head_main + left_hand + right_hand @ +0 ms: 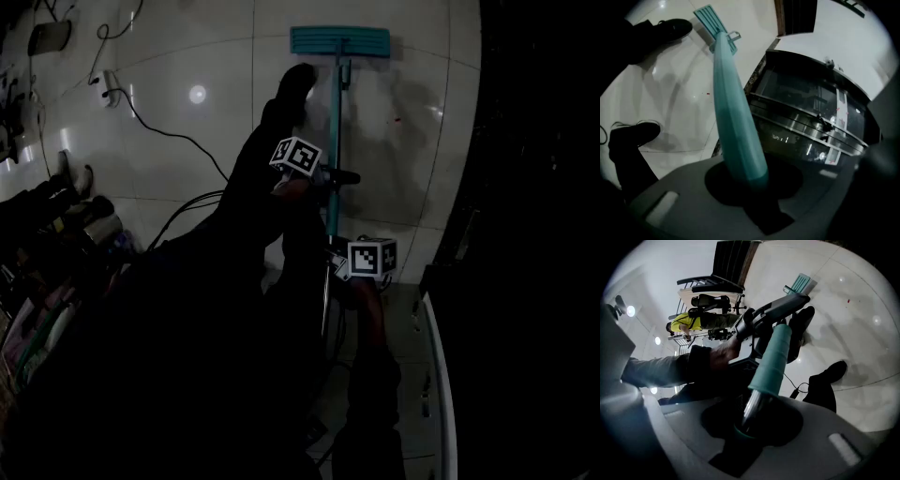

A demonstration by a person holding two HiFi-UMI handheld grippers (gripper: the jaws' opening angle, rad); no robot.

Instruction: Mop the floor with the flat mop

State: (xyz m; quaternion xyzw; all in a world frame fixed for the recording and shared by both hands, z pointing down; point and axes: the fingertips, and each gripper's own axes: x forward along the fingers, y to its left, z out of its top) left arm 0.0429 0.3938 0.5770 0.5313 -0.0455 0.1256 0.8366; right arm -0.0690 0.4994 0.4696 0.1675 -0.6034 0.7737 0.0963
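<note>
Left hand-held gripper [323, 176] and right hand-held gripper [336, 266] both clamp the pole [335, 122]; push evenly so the pad [339, 40] ahead lies flat on the floor [187, 141].

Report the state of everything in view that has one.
mop head: flat on the floor.
mop handle: tilted, held by both grippers.
left gripper: shut on the mop handle.
right gripper: shut on the mop handle, farther from the mop head.
</note>
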